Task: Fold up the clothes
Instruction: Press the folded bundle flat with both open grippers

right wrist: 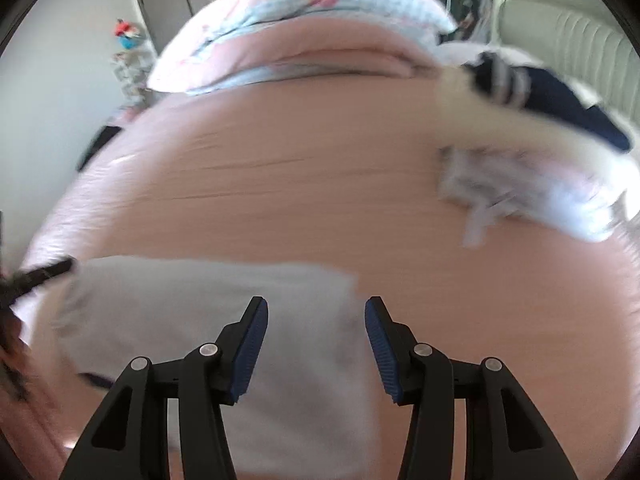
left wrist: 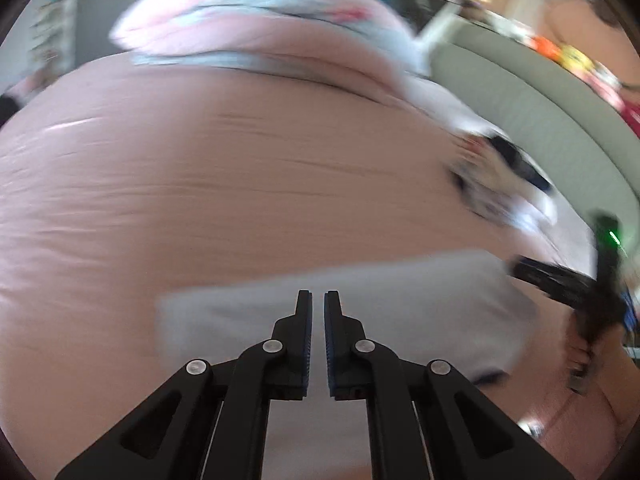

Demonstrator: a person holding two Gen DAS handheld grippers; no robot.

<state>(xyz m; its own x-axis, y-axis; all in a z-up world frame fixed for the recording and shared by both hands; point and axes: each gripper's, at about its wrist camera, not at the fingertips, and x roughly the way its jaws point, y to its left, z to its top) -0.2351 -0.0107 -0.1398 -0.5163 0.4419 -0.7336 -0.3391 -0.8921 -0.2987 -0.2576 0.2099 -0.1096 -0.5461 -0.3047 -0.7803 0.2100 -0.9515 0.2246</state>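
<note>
A pale grey folded garment (left wrist: 400, 300) (right wrist: 200, 292) lies flat on the pink bed sheet (left wrist: 200, 180) (right wrist: 300, 200). My left gripper (left wrist: 318, 298) hangs over its far edge with the jaws shut to a thin slit. Motion blur hides whether any cloth is pinched there. My right gripper (right wrist: 316, 308) stands open over the garment's right edge, and nothing is pressed between its blue pads (right wrist: 250, 344). Each gripper shows in the other's view: the right one (left wrist: 560, 280) at the garment's right end, the left one (right wrist: 40, 276) at its left end.
A heap of white, navy and patterned clothes (left wrist: 500, 176) (right wrist: 540, 152) lies on the right of the bed. Pink and blue pillows (left wrist: 240, 20) (right wrist: 300, 12) fill the far end. A grey padded headboard (left wrist: 520, 92) (right wrist: 580, 40) runs along the right. A person (left wrist: 580, 20) stands beyond it.
</note>
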